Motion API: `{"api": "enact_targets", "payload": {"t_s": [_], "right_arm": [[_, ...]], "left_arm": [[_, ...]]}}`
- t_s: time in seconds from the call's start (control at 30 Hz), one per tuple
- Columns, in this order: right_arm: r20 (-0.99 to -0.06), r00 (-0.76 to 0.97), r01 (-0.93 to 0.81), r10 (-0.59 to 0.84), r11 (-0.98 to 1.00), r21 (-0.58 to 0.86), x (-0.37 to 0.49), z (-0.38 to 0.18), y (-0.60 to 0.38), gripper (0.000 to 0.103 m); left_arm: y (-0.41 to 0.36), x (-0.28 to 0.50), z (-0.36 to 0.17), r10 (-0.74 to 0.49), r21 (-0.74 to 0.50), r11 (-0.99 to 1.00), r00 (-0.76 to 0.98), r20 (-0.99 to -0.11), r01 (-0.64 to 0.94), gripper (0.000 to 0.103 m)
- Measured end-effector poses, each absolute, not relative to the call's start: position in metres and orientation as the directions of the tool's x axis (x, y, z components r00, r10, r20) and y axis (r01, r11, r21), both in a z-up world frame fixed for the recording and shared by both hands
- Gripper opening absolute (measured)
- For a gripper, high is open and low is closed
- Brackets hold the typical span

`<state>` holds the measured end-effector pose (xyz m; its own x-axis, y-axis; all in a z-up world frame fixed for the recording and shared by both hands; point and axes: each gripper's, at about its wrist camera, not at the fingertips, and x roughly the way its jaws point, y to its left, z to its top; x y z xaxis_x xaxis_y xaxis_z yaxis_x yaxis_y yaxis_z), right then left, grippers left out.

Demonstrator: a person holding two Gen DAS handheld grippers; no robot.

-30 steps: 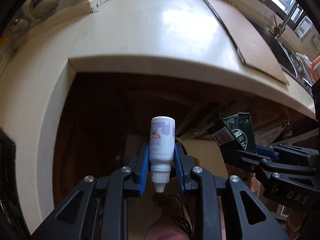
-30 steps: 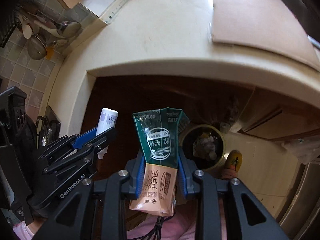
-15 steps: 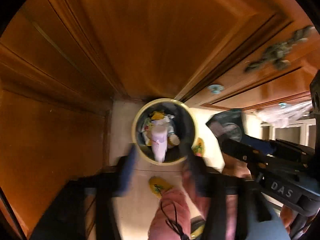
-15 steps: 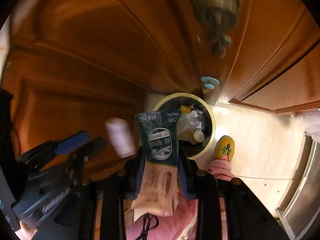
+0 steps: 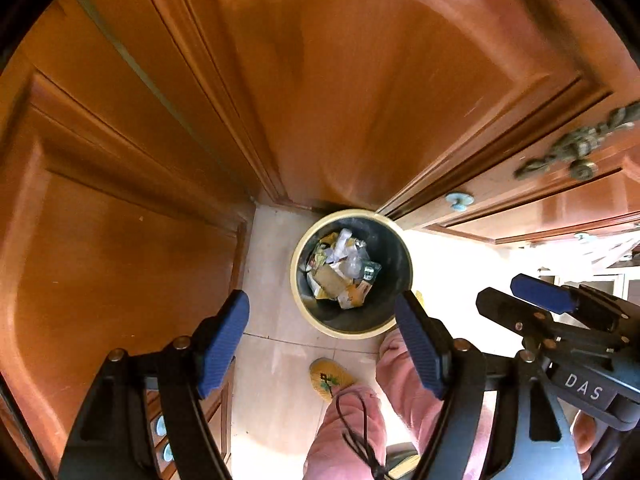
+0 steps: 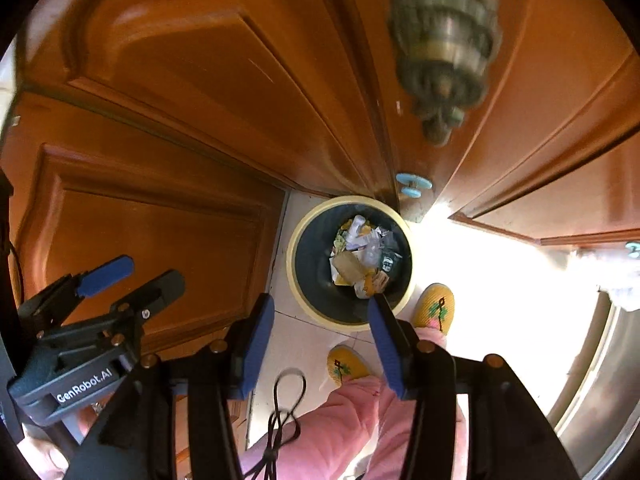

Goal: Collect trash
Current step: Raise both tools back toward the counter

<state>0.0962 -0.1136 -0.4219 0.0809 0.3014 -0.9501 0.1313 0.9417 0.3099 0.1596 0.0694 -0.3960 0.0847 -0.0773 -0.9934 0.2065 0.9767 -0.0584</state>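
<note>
Trash in the bin, both claws empty.

Bin sits on the floor at frame centre, just above and between the spread tips of the left claw and the right claw; both hang over it, the left seeming a little nearer, though the fisheye makes that hard to judge. A second ago the left pinched a white bottle and the right a green packet; neither is held now, and both probably lie in the heap.

Both hand-held grippers agape, empty
</note>
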Motion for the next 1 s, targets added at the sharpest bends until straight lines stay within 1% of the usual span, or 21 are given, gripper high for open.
{"api": "enact_targets", "payload": {"t_s": [0.23, 0.57, 0.83, 1.0], "right_arm": [[-0.945, 0.150, 0.058, 0.291, 0.951, 0.302, 0.094, -0.356, -0.109, 0.050], [-0.903, 0.322, 0.009, 0.283, 0.953, 0.301, 0.085, -0.247, -0.108, 0.050], [-0.843, 0.467, 0.000, 0.269, 0.953, 0.304, 0.077, -0.161, -0.119, 0.050], [-0.798, 0.558, -0.021, 0.229, 0.965, 0.263, 0.077, -0.100, -0.125, 0.050]], "left_arm": [[0.057, 0.153, -0.330, -0.094, -0.058, 0.975, 0.162, -0.982, 0.213, 0.074], [0.052, 0.153, -0.209, -0.107, -0.014, 0.967, 0.356, -0.928, 0.255, 0.074], [0.047, 0.149, -0.117, -0.146, 0.016, 0.955, 0.517, -0.844, 0.295, 0.074], [0.043, 0.150, -0.062, -0.161, 0.066, 0.945, 0.631, -0.759, 0.321, 0.075]]}}
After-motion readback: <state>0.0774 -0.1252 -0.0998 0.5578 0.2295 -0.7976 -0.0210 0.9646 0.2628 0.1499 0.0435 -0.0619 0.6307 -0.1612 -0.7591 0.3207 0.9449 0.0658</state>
